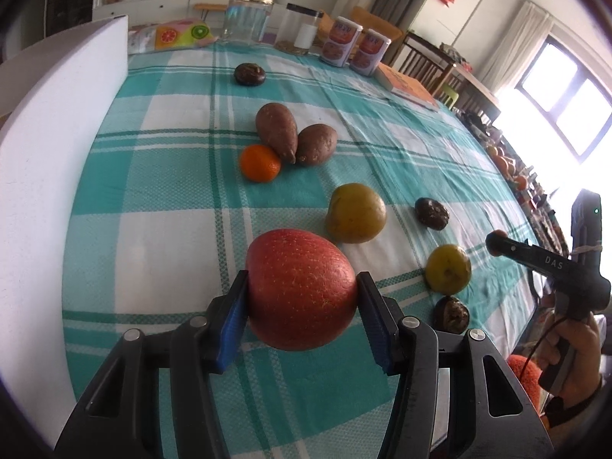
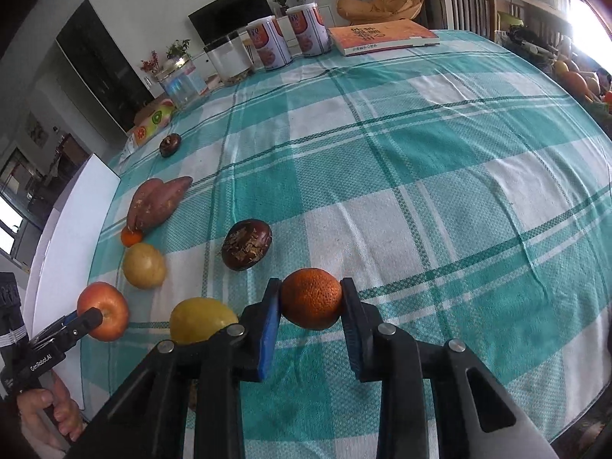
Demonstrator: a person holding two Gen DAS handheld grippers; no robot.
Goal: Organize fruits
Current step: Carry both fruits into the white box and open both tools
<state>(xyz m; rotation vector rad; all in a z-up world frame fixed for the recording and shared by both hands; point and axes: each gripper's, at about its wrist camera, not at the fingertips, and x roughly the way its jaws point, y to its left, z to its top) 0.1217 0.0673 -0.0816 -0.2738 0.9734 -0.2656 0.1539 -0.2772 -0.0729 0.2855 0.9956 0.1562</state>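
My left gripper (image 1: 300, 290) is shut on a red apple (image 1: 300, 288), held just above the checked tablecloth; it also shows in the right wrist view (image 2: 103, 311). My right gripper (image 2: 310, 298) is shut on a small rough orange (image 2: 311, 298). On the cloth lie two sweet potatoes (image 1: 292, 137), a tangerine (image 1: 260, 162), two yellow-green fruits (image 1: 355, 212) (image 1: 448, 268), and three dark brown fruits (image 1: 249, 74) (image 1: 432, 212) (image 1: 451, 313). The right gripper's tip appears in the left wrist view (image 1: 497, 243) beside the smaller yellow fruit.
A white foam board (image 1: 57, 145) stands along the table's left edge. Glass jars (image 1: 246, 17), two printed cans (image 1: 354, 48), a fruit-print pack (image 1: 183, 32) and an orange book (image 1: 409, 86) line the far edge. Chairs (image 2: 478, 4) stand beyond.
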